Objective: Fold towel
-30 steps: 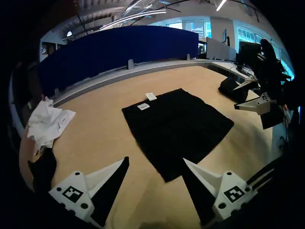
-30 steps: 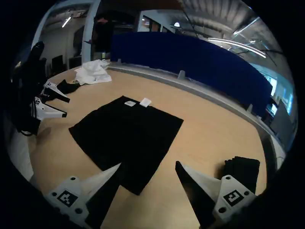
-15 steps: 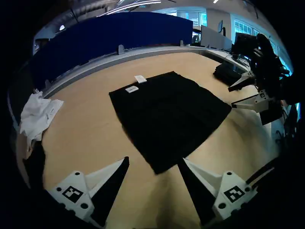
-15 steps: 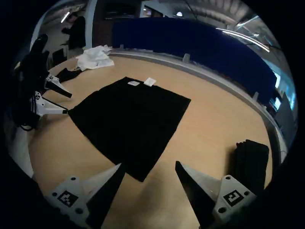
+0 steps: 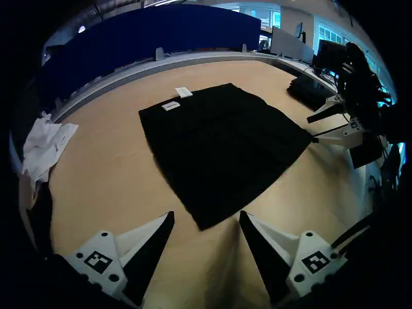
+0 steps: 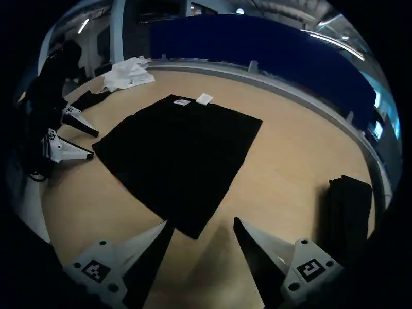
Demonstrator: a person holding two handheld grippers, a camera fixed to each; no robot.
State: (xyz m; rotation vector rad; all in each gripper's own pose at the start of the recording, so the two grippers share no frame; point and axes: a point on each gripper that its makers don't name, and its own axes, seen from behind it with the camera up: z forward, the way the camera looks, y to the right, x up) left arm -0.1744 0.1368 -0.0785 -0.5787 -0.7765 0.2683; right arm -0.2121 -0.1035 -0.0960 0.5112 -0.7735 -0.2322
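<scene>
A black towel [image 5: 221, 139] lies spread flat on the wooden table, with two white tags at its far edge. In the left gripper view my left gripper [image 5: 206, 219] stands open, its fingertips either side of the towel's near corner. In the right gripper view the same towel [image 6: 180, 154] is spread out and my right gripper [image 6: 202, 226] is open just behind its other near corner. The right gripper [image 5: 312, 129] appears at the right of the left gripper view by the towel's corner. The left gripper [image 6: 92, 144] appears at the left of the right gripper view.
A crumpled white cloth [image 5: 41, 149] lies at the table's left end, seen far off as white cloth [image 6: 129, 74]. A stack of folded black towels [image 6: 350, 216] sits at the right. A blue partition [image 5: 154, 36] runs along the table's far side.
Both grippers have come down and forward toward the towel's near corners. The towel itself has not moved.
</scene>
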